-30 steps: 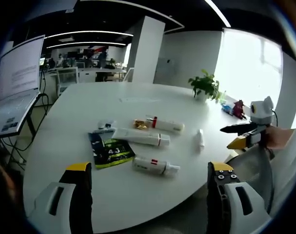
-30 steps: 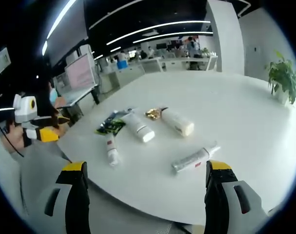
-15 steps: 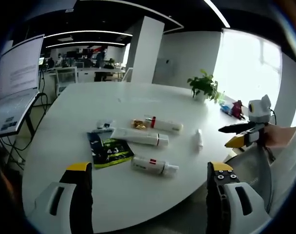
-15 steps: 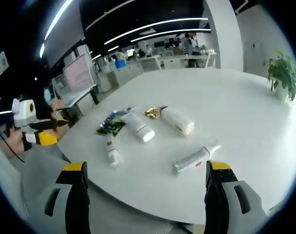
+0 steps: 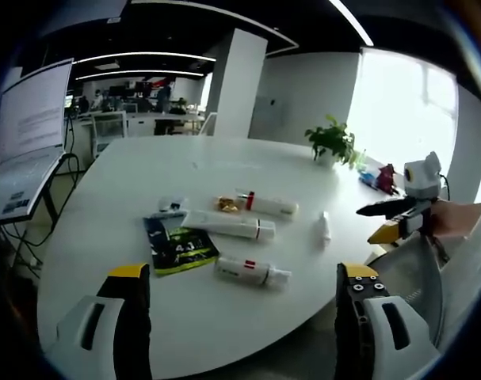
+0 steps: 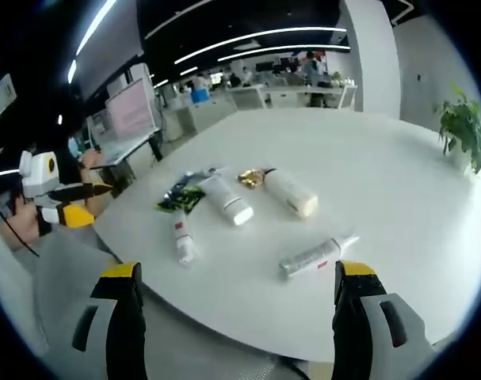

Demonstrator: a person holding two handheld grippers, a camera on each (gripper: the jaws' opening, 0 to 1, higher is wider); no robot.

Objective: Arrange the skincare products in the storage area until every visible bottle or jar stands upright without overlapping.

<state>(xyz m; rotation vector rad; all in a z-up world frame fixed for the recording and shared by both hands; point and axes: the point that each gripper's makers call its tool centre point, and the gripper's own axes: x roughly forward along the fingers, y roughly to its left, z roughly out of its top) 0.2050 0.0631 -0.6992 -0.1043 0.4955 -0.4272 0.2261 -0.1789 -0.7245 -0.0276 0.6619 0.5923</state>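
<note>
— Well, where are the tubes (image 6: 227, 200)?
— Lying flat mid-table (image 6: 398, 182), apart.
— Grippers?
— Left gripper (image 5: 244, 324) and right gripper (image 6: 236, 321) both spread wide, empty, well back. Pinch near a cap, tip up slowly.

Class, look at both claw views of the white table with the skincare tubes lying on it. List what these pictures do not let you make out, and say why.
- Printing on the tubes: too small and blurred in both views.
- Small gold item beside a tube: too small to identify.
- Dark green packet: its text is unreadable in the left claw view, and a tube partly covers it in the right claw view.
- Screen contents: blurred, at the left claw view's edge.
</note>
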